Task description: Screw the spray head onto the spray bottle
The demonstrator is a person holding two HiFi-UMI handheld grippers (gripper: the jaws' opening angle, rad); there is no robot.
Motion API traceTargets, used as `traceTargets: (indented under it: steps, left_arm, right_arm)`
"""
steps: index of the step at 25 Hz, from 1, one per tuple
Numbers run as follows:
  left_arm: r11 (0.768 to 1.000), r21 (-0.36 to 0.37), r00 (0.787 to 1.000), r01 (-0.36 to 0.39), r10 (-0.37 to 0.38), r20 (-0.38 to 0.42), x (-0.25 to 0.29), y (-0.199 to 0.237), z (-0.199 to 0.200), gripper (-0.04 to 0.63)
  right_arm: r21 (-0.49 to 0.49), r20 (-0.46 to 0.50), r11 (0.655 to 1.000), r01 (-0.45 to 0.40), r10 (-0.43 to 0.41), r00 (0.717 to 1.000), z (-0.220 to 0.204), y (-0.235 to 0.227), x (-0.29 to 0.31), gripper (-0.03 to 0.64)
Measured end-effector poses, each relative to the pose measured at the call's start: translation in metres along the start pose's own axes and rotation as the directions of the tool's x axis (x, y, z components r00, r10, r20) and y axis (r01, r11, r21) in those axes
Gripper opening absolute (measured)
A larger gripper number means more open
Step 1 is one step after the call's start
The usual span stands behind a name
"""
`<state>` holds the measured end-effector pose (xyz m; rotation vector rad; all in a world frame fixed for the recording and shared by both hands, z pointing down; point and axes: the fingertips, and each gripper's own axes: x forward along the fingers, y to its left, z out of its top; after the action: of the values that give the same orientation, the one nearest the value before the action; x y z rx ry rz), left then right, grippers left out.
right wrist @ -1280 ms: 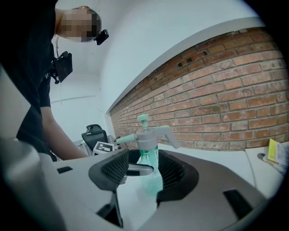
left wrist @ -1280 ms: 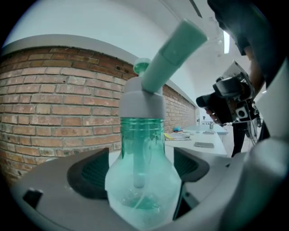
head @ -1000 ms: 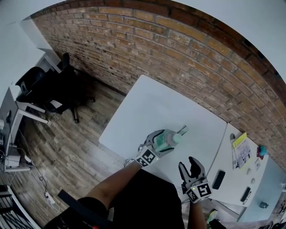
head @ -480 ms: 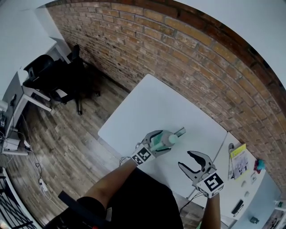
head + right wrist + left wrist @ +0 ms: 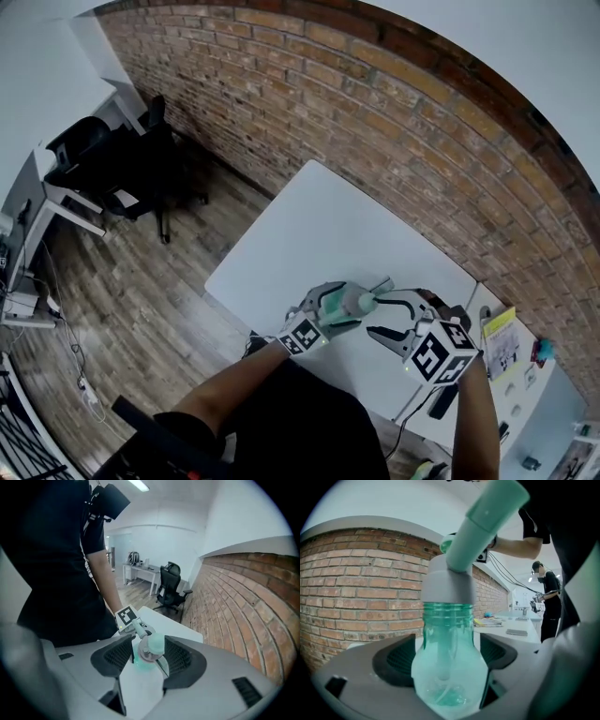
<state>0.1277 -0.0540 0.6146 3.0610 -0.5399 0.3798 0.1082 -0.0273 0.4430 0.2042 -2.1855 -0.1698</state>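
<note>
The brick wall (image 5: 394, 103) runs behind the white table (image 5: 319, 225). Both grippers work at the table's near edge.

The left gripper (image 5: 336, 302) lies close to level with its jaws set wide around the body of the bottle (image 5: 447, 667). A pad bears on each flank and carries it off the table, neck pointing toward the other gripper. The right gripper (image 5: 375, 315) points down along the bottle's axis. Its jaws have just been opening and now stand spread. The head (image 5: 487, 522) sits in the gap between them, and neither pad looks to be pressing on it.

The bottle is clear green plastic and looks nearly empty, with a dip tube showing inside. It should be light and thin-walled, likely to dent under a hard squeeze. Its skin is smooth enough that it may turn in the pads when torque comes on. The wide shoulder where the left jaws sit is probably the stiffest place to brace it.

The head already sits on the neck, joined by its grey collar (image 5: 447, 585). How far it is threaded I cannot tell. The collar is the round, rigid part and the sensible place to grip for turning. The green spout above it juts off-axis and would lever sideways. A firm, square bite on the collar, with the bottle held steady, looks like what the next turn needs.
</note>
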Motion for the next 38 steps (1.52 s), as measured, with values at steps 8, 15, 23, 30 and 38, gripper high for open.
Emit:
traceTargets:
  steps: [8, 15, 23, 30, 38]
  left_arm:
    - [0.999, 0.032, 0.999, 0.035, -0.036, 0.033, 0.008, -0.001, 0.006, 0.422]
    - [0.998, 0.042, 0.997, 0.052, -0.054, 0.049, 0.007, -0.002, 0.007, 0.416]
    - [0.998, 0.045, 0.997, 0.046, -0.048, 0.052, 0.005, -0.002, 0.007, 0.416]
    - [0.999, 0.039, 0.998, 0.038, -0.040, 0.048, 0.005, -0.003, 0.006, 0.416]
    - [0.999, 0.037, 0.998, 0.037, -0.039, 0.050, 0.004, -0.002, 0.005, 0.416]
  right_arm:
    - [-0.210, -0.252, 0.954, -0.215, 0.160, 0.954, -0.010, -0.004, 0.047, 0.256]
    - [-0.266, -0.390, 0.889, -0.373, 0.255, 0.885, -0.026, 0.003, 0.068, 0.256]
    - [-0.180, -0.377, 0.898, -0.401, 0.313, 0.871, -0.025, 0.005, 0.074, 0.256]
    - [0.093, -0.263, 0.950, -0.298, 0.312, 0.913, -0.023, -0.006, 0.073, 0.256]
    - [0.439, -0.117, 0.878, -0.190, 0.266, 0.957, -0.029, -0.019, 0.073, 0.261]
